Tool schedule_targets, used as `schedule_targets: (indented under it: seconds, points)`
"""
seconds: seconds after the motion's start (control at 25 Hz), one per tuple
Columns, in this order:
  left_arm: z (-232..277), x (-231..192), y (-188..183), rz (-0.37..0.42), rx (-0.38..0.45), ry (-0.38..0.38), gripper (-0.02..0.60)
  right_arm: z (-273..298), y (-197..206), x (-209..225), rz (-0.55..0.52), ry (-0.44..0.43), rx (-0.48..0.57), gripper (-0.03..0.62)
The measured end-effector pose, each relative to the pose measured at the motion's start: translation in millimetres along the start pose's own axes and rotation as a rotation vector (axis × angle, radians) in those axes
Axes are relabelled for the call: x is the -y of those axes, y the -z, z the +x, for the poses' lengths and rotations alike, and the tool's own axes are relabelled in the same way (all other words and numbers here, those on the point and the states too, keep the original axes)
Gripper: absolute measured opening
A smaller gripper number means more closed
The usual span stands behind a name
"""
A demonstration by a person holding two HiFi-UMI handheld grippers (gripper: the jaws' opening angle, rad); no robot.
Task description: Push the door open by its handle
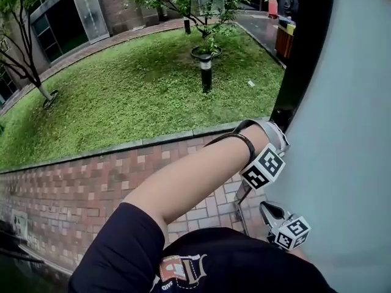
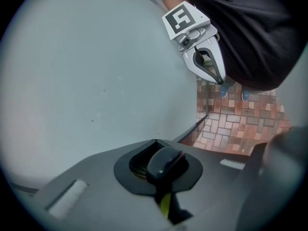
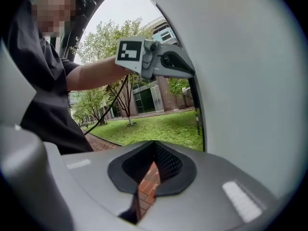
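Your left gripper [image 2: 165,163]: jaws shut, nothing in them, tip pointed at the frosted door [image 1: 348,163]; contact unclear. Your right gripper [image 3: 147,174]: jaws a slit apart, empty, lower down beside the same panel. The door stands at your right, with the brick path [image 1: 73,194] and lawn [image 1: 134,84] showing past its dark edge. The handle shows in no view. Risk: you push on bare glass, the shut tip skids, and the door swings back onto your arm.

Navy short-sleeved shirt [image 1: 122,249], crest [image 1: 177,270] perhaps orange
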State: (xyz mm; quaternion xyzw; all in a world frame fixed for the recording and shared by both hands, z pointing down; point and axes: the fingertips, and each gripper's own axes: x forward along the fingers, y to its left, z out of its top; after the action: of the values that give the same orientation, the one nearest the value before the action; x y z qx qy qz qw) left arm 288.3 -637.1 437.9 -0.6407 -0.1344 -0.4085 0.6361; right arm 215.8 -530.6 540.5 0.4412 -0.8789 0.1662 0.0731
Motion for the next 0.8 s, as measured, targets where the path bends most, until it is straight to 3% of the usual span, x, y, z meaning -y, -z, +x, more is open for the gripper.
schedule_targets:
  seconds: [0.04,0.12,0.2,0.28,0.32,0.36,0.44,0.48,0.52,0.56,0.68,0.76,0.8]
  points:
    - [-3.4,0.5,4.3,-0.001,-0.026,0.018,0.023,4.3,2.6,-1.2,0.005,-0.009,-0.003,0.002]
    - [-14.7,3.2,14.8,-0.010,-0.054,0.040,0.147,15.8,2.9,-6.9,0.008,-0.030,0.005,0.002]
    - [-33.4,1.1,25.3,-0.028,-0.062,-0.009,0.227,28.6,0.4,-12.9,-0.016,-0.053,0.008,0.002]
    - [-66.0,-11.1,35.0,-0.074,-0.062,-0.152,0.351,38.6,-5.2,-15.9,-0.057,-0.060,-0.002,0.002]
    - [-89.2,-17.9,39.7,-0.121,-0.054,-0.250,0.361,42.5,-7.8,-17.4,-0.074,-0.056,-0.009,0.002]
    - [-117.3,-22.0,45.0,-0.194,-0.034,-0.359,0.333,46.7,-9.6,-20.1,-0.085,-0.053,-0.013,0.002]
    - [-184.3,-9.6,63.6,-0.456,0.056,-0.559,0.256,59.7,-12.0,-30.8,-0.101,-0.065,-0.018,0.002]
    - [-216.8,13.0,79.3,-0.631,0.117,-0.629,0.230,69.3,-13.9,-37.9,-0.106,-0.078,-0.019,0.002]
    - [-241.3,50.0,98.8,-0.807,0.173,-0.668,0.166,80.3,-16.6,-45.1,-0.109,-0.092,-0.019,0.002]
    - [-256.3,99.8,119.1,-0.976,0.220,-0.673,0.094,91.6,-20.1,-51.7,-0.110,-0.103,-0.018,0.002]
    - [-286.9,267.7,161.3,-1.533,0.314,-0.686,0.055,122.6,-34.6,-66.1,-0.103,-0.130,-0.001,0.002]
    - [-305.5,365.2,167.7,-1.869,0.320,-0.776,0.000,139.9,-43.1,-71.9,-0.112,-0.143,0.003,0.002]
    - [-310.8,407.4,164.9,-2.001,0.327,-0.838,0.000,147.3,-46.0,-74.7,-0.122,-0.150,0.003,0.002]
